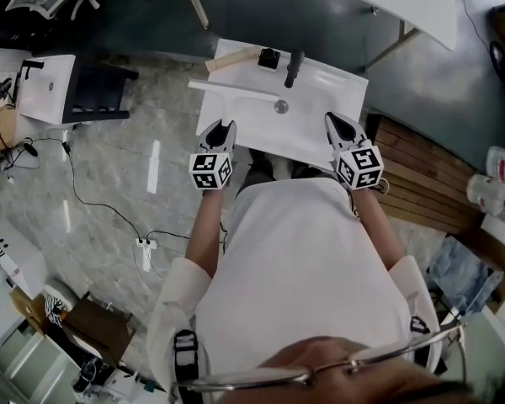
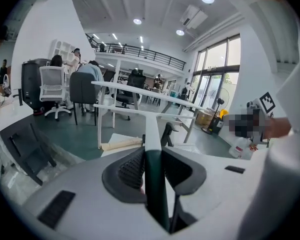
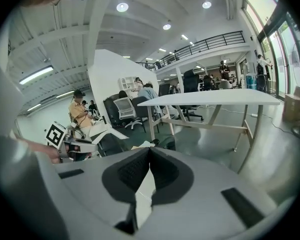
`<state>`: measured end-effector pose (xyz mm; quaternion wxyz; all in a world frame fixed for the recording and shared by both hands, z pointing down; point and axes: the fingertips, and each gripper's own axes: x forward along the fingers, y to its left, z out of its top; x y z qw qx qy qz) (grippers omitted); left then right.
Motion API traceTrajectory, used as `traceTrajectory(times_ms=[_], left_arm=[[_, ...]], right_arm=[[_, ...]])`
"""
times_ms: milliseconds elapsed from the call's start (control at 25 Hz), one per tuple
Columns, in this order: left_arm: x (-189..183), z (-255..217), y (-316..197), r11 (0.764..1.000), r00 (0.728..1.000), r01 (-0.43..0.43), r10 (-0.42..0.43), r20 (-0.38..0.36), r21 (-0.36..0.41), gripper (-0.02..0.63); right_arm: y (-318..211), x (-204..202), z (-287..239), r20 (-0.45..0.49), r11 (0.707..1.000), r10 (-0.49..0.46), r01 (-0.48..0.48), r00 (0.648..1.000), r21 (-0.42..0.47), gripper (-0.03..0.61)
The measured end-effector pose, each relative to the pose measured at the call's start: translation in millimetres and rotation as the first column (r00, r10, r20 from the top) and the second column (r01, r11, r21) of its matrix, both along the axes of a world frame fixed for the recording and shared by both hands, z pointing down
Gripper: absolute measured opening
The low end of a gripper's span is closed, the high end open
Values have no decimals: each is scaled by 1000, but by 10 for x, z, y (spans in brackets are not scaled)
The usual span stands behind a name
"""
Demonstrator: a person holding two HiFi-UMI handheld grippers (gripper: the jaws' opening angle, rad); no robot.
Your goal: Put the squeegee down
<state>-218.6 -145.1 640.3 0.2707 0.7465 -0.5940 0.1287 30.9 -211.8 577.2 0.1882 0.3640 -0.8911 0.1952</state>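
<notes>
The white rectangular bench (image 1: 324, 99) is carrying a pale wooden block (image 1: 233, 58) at its far left corner and a small round metal disc (image 1: 281, 106) near its middle. The squeegee (image 1: 232, 90), with a long white blade and dark green handle, is reaching over the bench's left edge, and no view is showing whether it is touching the top. The left tongs (image 1: 224, 128) are grasping its handle (image 2: 155, 184), while the right tongs (image 1: 336, 122) are hanging clenched and empty at the near right corner.
</notes>
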Motion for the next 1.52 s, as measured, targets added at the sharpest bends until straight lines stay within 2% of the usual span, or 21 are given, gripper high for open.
traceTrajectory(times_ms=[160,680,920,1240,1520], left_arm=[[-139,204,-110,999,999,-41,42,27,-34,94],[-412,931,-386,982,993,-105,112,34,-159,94],[-558,1251,-589,973,994,-96,104,25,-209,94],[-716,1655,-798,957,999,-44,46,0,-287,94],[-790,1877,-866,946,999,-23,33,25,-325,94]], right_arm=[[-31,-118,-24,-15,1000,21,-21,1000,10,5],[-29,-82,100,-70,993,116,-118,991,-16,5],[-27,-162,150,-91,990,132,-136,987,-31,5],[7,-264,204,-115,987,143,-150,983,-57,5],[40,-266,256,-131,981,169,-180,977,-73,5]])
